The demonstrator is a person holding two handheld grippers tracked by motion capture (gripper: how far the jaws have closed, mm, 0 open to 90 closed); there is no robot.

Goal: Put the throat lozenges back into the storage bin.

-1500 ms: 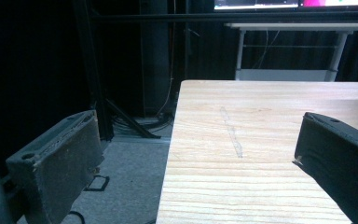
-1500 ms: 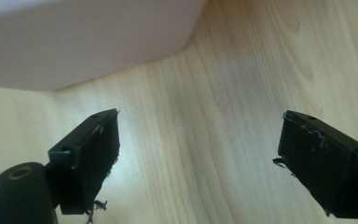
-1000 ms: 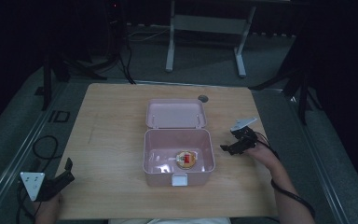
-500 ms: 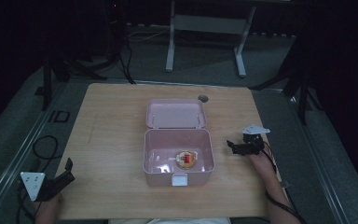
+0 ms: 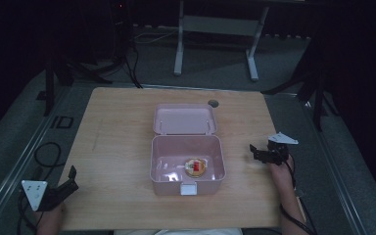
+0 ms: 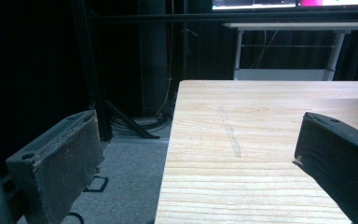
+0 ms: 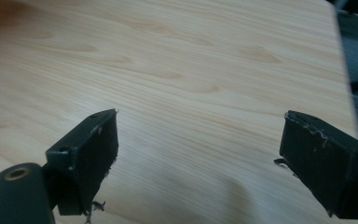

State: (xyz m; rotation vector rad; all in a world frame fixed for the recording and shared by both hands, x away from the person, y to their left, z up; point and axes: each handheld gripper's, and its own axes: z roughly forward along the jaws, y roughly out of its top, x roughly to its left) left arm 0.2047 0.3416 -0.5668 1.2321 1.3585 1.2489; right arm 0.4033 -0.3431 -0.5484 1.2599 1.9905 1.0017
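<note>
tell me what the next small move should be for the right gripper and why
Probably swing the right gripper up and over toward the raised lid of the pink box, ready to tip it shut. Its jaws stand open and empty above bare table beside the box, the box is open, and a small round item already lies inside. The left gripper waits far off at the near left corner.

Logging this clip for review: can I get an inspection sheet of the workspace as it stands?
Surface: wooden table, small round hole at far edge.
Job's things: pink box open, lid laid back; small round orange and red item inside.
Clutter: nothing seen.
Grippers: left gripper open at near left corner; right gripper open, right of the box, empty.
Cables: black cable on floor at left.
Surroundings: dark room, white stand beyond.
</note>
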